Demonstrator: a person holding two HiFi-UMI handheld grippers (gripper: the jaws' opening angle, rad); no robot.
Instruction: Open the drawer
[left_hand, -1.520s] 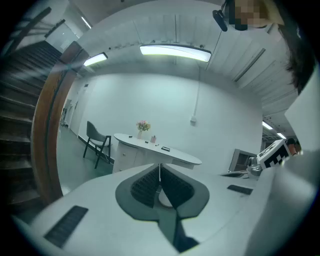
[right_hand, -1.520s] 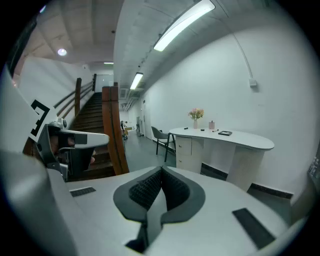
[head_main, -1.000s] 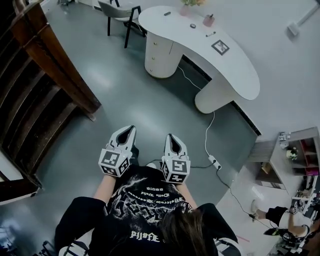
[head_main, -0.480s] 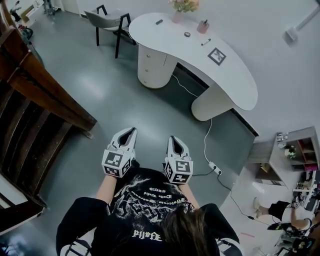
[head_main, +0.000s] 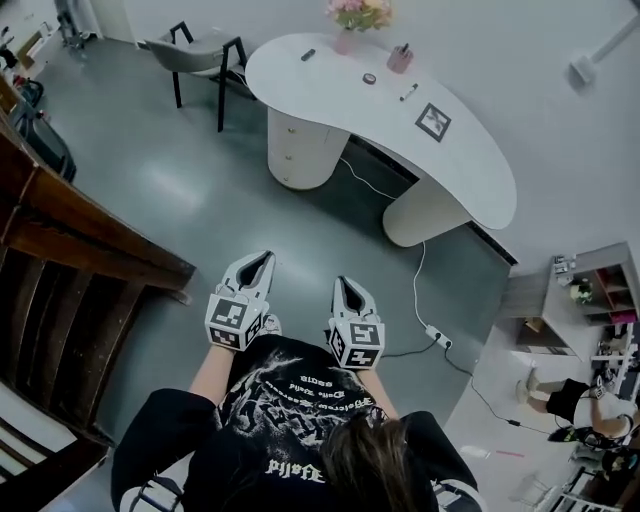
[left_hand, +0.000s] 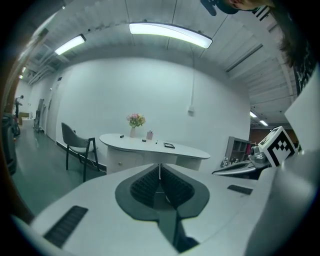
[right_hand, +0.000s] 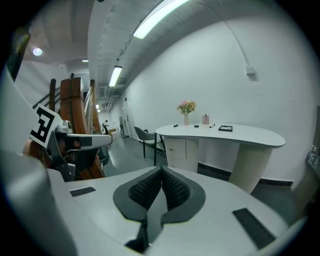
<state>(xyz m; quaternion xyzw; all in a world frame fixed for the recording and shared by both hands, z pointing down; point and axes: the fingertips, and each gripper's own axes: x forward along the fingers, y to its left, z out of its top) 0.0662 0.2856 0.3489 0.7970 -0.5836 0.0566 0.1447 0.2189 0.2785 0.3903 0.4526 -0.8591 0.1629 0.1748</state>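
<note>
Nearest, the person's black printed shirt (head_main: 290, 420) fills the bottom of the head view. Just beyond it, the white left gripper (head_main: 259, 261) and white right gripper (head_main: 346, 284) are held side by side over the grey floor (head_main: 200, 190), well apart from any furniture. Each gripper's own view shows its ribbed dark pads pressed together with nothing between them.

To the right on the floor lies a white power strip (head_main: 438, 338), with a white cable (head_main: 415, 275) running to the far desk. A brown wooden staircase (head_main: 90, 260) stands at the left.

Farther off is the white curved desk (head_main: 470, 160). The drawer (right_hand: 175, 145) is in its rounded pedestal at the left end, its front flush. A grey chair with black legs (head_main: 200, 55) stands left of the desk.

Containers: a pink cup (head_main: 400, 58) on the desk's far edge holds dark sticks, and a pale vase (head_main: 345, 40) to its left holds pink flowers (head_main: 358, 12). An open shelf unit (head_main: 600, 300) at the far right holds items too small to identify.

View differences: only the right gripper view shows the small knobs on the pedestal. Only the gripper views show the ceiling strip lights (left_hand: 167, 32). Only the head view shows the power strip and a second person (head_main: 570, 400) at the right.
</note>
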